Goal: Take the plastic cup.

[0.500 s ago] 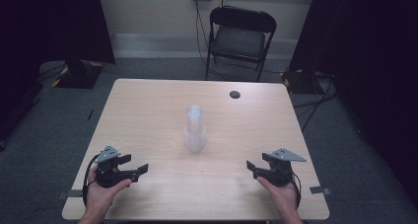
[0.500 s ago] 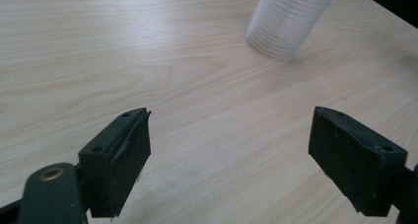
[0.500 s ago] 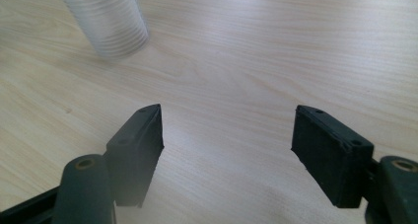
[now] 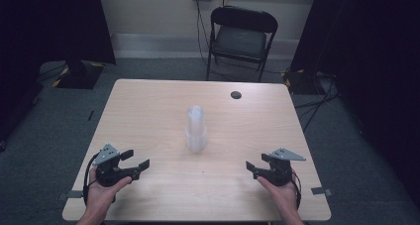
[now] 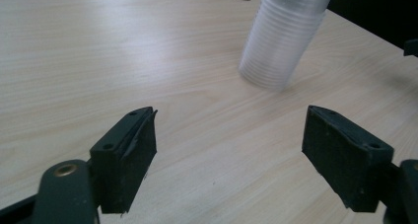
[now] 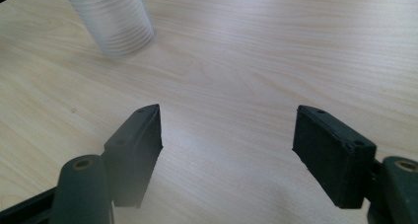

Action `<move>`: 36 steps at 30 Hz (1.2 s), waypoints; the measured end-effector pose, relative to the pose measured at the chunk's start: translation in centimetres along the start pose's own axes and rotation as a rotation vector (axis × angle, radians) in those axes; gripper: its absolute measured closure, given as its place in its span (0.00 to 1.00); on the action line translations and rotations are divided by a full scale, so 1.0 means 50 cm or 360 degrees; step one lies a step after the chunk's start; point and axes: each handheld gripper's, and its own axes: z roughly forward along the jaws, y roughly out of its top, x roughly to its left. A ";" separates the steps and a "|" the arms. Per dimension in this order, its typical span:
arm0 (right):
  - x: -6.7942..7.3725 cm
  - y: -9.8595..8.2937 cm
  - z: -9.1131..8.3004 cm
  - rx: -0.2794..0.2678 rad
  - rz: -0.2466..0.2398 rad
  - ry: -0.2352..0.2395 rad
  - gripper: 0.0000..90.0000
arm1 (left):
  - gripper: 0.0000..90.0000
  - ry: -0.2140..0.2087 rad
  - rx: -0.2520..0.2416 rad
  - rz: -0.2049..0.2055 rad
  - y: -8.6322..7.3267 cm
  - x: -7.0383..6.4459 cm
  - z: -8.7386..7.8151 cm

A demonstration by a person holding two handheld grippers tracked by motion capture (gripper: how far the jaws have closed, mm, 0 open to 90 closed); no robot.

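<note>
High view: you hold the left gripper (image 4: 132, 166) and the right gripper (image 4: 258, 168) low over the near part of the table (image 4: 148, 106), both with jaws wide and empty. The stack of clear cups (image 4: 196, 128) stands upright between them and farther out, well apart from each.

Left gripper view: the stack (image 5: 283, 36) is ahead and to the right of your jaws. It looks tall and light, so I think a push from one jaw on its side can tip it over.

Right gripper view: the stack (image 6: 112, 19) is ahead and to the left of the jaws. If you squeeze too strongly, the thin cups may crush or jam together.
</note>
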 end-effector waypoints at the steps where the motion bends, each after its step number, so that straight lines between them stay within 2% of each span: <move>1: 0.000 0.000 0.000 0.0002 -0.0002 0.0005 0.30 | 0.25 0.0001 -0.0019 0.0010 0.005 -0.003 -0.002; 6: 0.003 -0.003 -0.001 0.0016 0.0014 0.0023 0.29 | 0.27 -0.0004 -0.0043 0.0041 0.023 -0.016 0.001; 7: 0.004 -0.002 -0.002 0.0013 0.0007 0.0015 0.29 | 0.28 -0.0003 -0.0066 0.0086 0.030 -0.021 0.004; 8: 0.004 -0.001 -0.003 -0.0002 -0.0002 0.0011 0.29 | 0.28 -0.0003 -0.0066 0.0086 0.030 -0.021 0.004; 9: 0.004 0.000 -0.004 -0.0007 0.0005 0.0017 0.29 | 0.28 -0.0044 -0.0079 0.0111 0.034 -0.023 0.011; 10: 0.004 0.000 -0.004 -0.0007 0.0005 0.0017 0.29 | 0.28 -0.0044 -0.0079 0.0111 0.034 -0.023 0.011; 11: 0.004 0.002 -0.004 -0.0016 0.0014 0.0022 0.29 | 0.27 -0.0081 -0.0049 0.0091 0.036 -0.023 0.018; 12: 0.004 0.002 -0.004 -0.0016 0.0014 0.0022 0.29 | 0.27 -0.0081 -0.0049 0.0091 0.036 -0.023 0.018; 13: 0.002 0.002 -0.004 -0.0015 0.0021 0.0023 0.29 | 0.27 -0.0109 -0.0038 0.0075 0.039 -0.024 0.025; 16: 0.000 0.002 -0.003 -0.0022 0.0027 0.0020 0.29 | 0.27 -0.0123 -0.0016 0.0064 0.047 -0.025 0.029; 17: 0.000 0.002 -0.003 -0.0027 0.0027 0.0020 0.29 | 0.27 -0.0157 -0.0004 0.0031 0.056 -0.029 0.032; 21: 0.001 0.003 -0.001 -0.0034 0.0017 0.0026 0.29 | 0.26 -0.0162 0.0028 0.0077 0.070 -0.037 0.035; 23: 0.002 0.003 0.000 -0.0030 0.0014 0.0023 0.29 | 0.19 -0.0183 0.0052 0.0069 0.075 -0.039 0.036; 25: 0.002 0.004 0.000 -0.0026 0.0010 0.0017 0.29 | 0.19 -0.0252 0.0023 0.0074 0.092 -0.046 0.040; 27: 0.002 0.005 -0.001 -0.0027 0.0015 0.0019 0.29 | 0.18 -0.0280 -0.0018 0.0031 0.107 -0.050 0.043; 30: 0.001 0.004 -0.003 -0.0026 0.0017 0.0013 0.29 | 0.18 -0.0309 -0.0031 0.0031 0.121 -0.051 0.048; 31: -0.001 0.005 -0.004 -0.0040 0.0026 0.0025 0.29 | 0.18 -0.0313 -0.0025 0.0070 0.133 -0.052 0.054; 32: -0.001 0.005 -0.004 -0.0040 0.0026 0.0025 0.29 | 0.20 -0.0313 -0.0025 0.0070 0.133 -0.052 0.054; 33: -0.002 0.005 -0.005 -0.0049 0.0038 0.0034 0.29 | 0.20 -0.0317 0.0001 0.0132 0.138 -0.053 0.055; 34: -0.004 0.004 -0.006 -0.0050 0.0050 0.0040 0.29 | 0.22 -0.0313 -0.0009 0.0173 0.143 -0.054 0.058; 36: -0.004 0.004 -0.007 -0.0053 0.0046 0.0035 0.29 | 0.25 -0.0315 0.0005 0.0171 0.149 -0.056 0.064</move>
